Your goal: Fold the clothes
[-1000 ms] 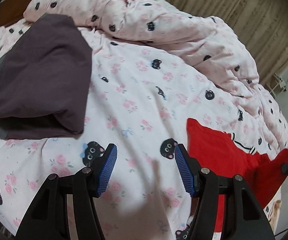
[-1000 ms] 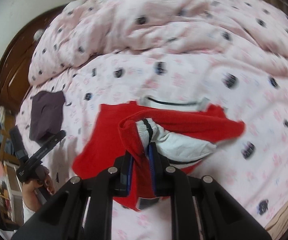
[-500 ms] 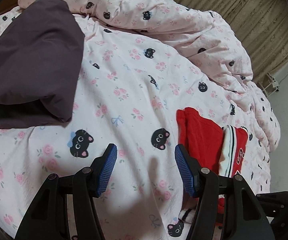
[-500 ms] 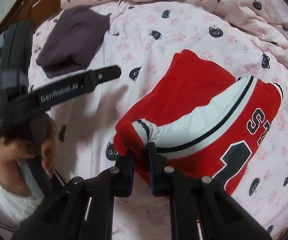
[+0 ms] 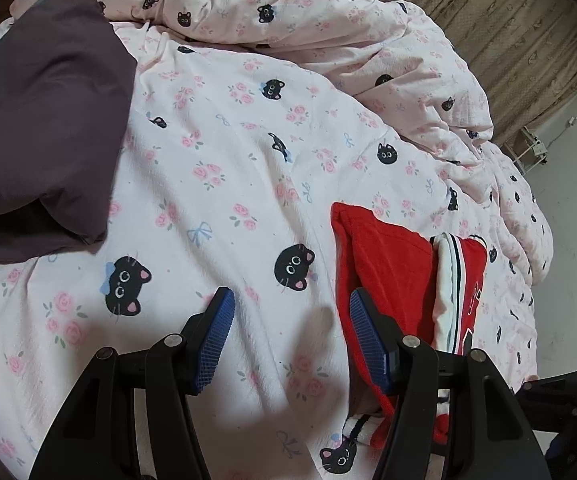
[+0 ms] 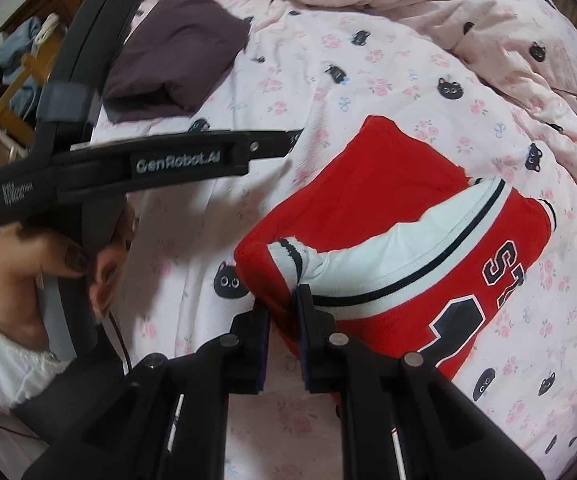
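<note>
- Left wrist view, upper left of the frame: a folded dark purple garment [image 5: 44, 128] lies on the pink cat-print bedsheet [image 5: 224, 168].
- Bottom centre: the left gripper [image 5: 290, 334] hangs over the bare sheet with its blue-padded fingers [image 5: 214, 340] spread wide, nothing between them.
- Lower right: the red jersey [image 5: 388, 264] lies folded just beside the right-hand finger, a white sleeve [image 5: 446, 280] running along it.
- Upper right: the rumpled duvet [image 5: 368, 36] is heaped behind.
- Right wrist view, left of the frame: the left gripper [image 6: 288, 142] reaches in sideways, held by the person's hand [image 6: 84, 260].
- Upper left: the purple garment [image 6: 176, 56] sits well apart from the jersey.
- Centre to right: the red jersey [image 6: 368, 200] lies on the sheet [image 6: 388, 64], folded, the white sleeve [image 6: 408, 248] laid across it.
- Bottom centre: the right gripper [image 6: 282, 304] has its fingers drawn close on the jersey's near corner, by the striped cuff [image 6: 290, 252], pinching the red fabric.
</note>
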`<state>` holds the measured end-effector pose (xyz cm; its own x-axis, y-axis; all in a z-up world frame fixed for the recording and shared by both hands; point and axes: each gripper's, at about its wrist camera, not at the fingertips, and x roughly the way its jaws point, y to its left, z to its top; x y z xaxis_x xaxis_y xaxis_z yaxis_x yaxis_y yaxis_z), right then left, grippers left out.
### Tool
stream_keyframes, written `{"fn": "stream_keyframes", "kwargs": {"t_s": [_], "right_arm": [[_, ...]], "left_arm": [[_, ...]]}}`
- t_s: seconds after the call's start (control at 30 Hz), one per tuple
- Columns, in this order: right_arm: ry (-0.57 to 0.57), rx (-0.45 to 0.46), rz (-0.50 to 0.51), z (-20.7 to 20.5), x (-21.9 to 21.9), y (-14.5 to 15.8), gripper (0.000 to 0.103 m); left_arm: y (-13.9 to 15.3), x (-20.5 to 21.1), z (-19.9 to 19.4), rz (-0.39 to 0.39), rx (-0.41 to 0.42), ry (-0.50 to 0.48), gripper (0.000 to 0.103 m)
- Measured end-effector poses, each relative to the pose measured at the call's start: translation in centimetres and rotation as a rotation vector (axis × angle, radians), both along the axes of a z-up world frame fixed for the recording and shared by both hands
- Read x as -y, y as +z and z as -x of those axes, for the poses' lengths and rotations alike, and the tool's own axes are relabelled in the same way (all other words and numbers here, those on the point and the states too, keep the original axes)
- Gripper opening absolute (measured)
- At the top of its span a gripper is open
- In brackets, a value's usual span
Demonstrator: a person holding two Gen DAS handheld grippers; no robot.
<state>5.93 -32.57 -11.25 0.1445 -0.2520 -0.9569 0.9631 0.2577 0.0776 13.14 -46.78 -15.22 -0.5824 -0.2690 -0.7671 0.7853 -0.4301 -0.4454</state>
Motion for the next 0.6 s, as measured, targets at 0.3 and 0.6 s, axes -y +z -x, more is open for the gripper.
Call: {"fn": "stream_keyframes", "kwargs": {"t_s": [0.3,0.6], "right_arm": [[0.021,0.105,-0.019,0.9,-0.3,-0.2,0.059],[-0.349,0.441,0.217,14.2,-4.5,4.9,0.073]], "left_arm": [[0.5,-0.7,0.9,0.012,0.0,-0.081,0.055],[1.6,-4.9,4.0,0.091,0.038,-0.295,0.055]]}}
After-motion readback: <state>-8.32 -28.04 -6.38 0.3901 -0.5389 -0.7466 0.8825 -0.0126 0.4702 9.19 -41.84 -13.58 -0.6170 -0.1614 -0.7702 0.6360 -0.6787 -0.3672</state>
